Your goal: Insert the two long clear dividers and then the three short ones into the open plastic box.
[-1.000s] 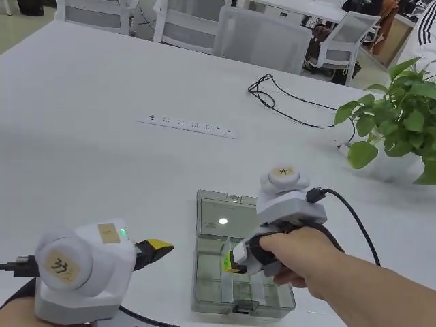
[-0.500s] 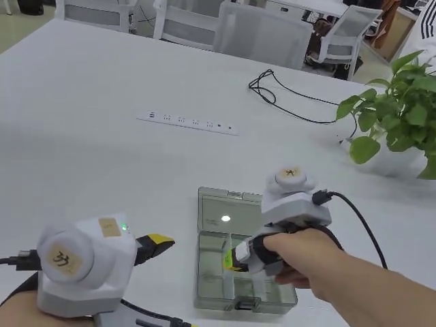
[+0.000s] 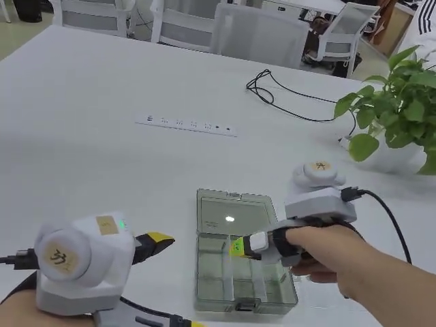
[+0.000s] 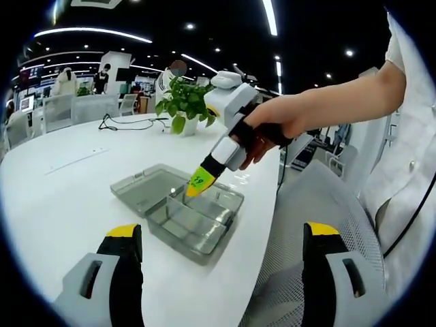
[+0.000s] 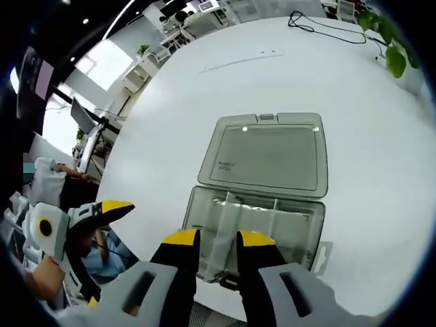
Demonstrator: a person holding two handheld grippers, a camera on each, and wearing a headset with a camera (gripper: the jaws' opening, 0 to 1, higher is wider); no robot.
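The right gripper view looked straight down into the open box [image 5: 300, 228], which lay on the white table [image 5: 170, 116] with its lid [image 5: 266, 153] folded flat behind it. There the right gripper [image 5: 218, 237] had its yellow-tipped jaws drawn close, leaving a narrow gap in line with a clear divider [image 5: 225, 208] standing in the box. Whether the jaws pinched that strip could not be told. The left gripper view gave the side-on angle instead. It showed the right gripper slanting down from a hand [image 4: 272, 126], its tip at the rim of the box. It also showed the left gripper [image 4: 222, 231] spread wide with nothing between its jaws, short of the box near the table edge. Against the head view half a second before, the right gripper had tilted back and moved to the right, and its tip had risen out of the tray. The left gripper and the box lay as before.
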